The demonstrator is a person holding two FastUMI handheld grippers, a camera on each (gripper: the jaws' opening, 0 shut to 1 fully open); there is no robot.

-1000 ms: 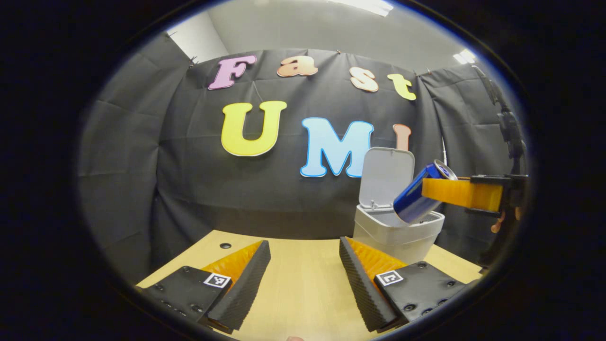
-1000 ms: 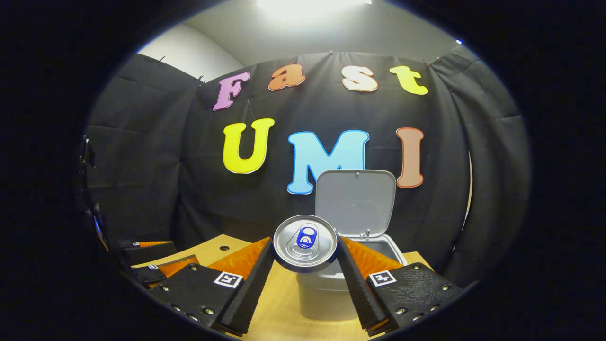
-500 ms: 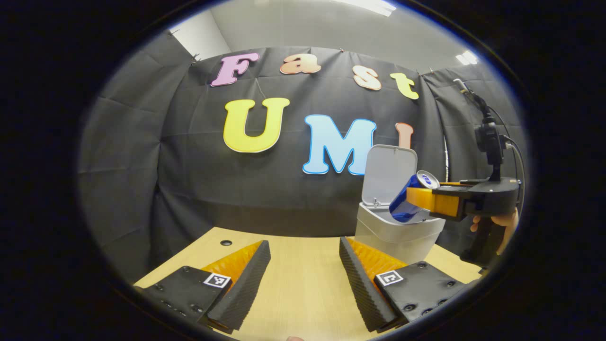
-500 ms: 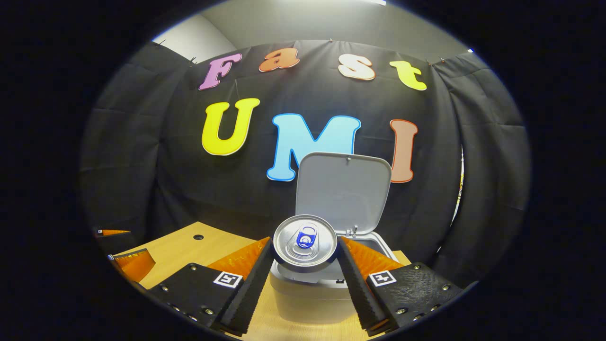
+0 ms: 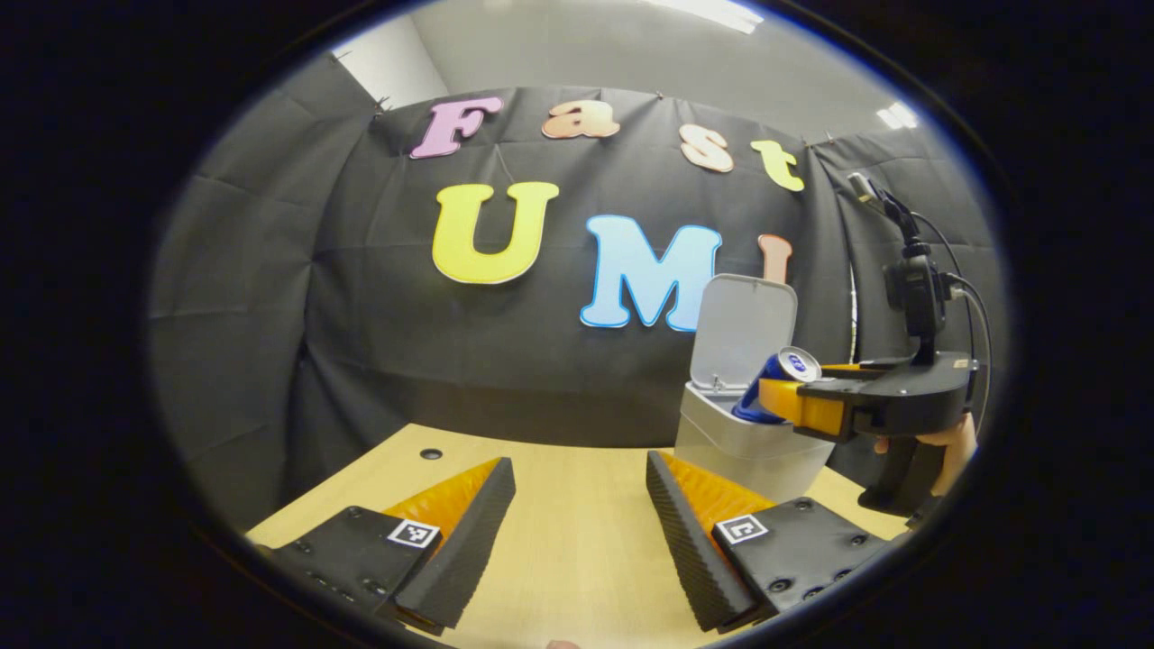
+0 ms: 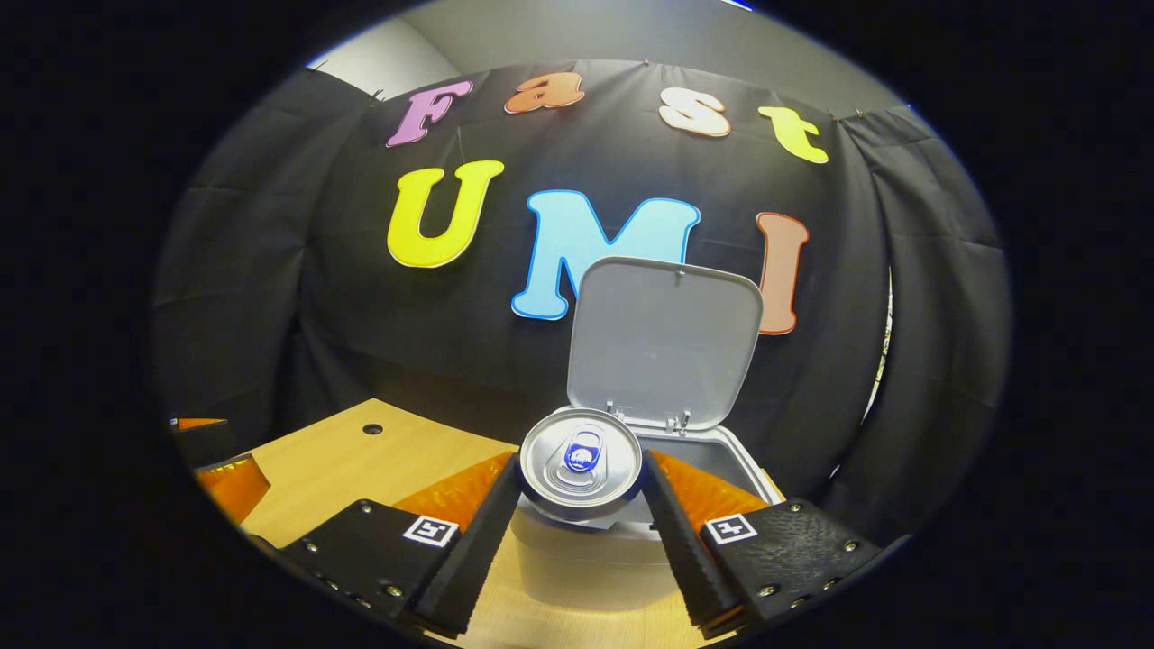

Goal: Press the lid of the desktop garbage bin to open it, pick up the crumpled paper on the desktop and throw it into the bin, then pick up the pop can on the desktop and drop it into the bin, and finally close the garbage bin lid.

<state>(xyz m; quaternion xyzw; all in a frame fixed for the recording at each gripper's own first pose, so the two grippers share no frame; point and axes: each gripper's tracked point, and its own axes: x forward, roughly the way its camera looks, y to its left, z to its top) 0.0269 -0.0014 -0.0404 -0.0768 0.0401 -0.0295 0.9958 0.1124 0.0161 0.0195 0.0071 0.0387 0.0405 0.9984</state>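
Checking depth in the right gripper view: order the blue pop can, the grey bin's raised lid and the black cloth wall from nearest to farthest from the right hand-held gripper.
1. Blue pop can, clamped between the right hand-held gripper fingers.
2. Grey bin's raised lid, just behind, upright.
3. Black cloth wall, the backdrop.

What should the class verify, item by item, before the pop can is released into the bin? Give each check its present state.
1. Lid stands upright, opening exposed: ok.
2. Right gripper has both jaws pressed on the pop can: ok.
3. Pop can is over the garbage bin, tilted bottom-first into the opening: ok.
4. Left gripper is open, over the desktop, apart from the bin: ok.
5. Crumpled paper already inside the bin: cannot tell.
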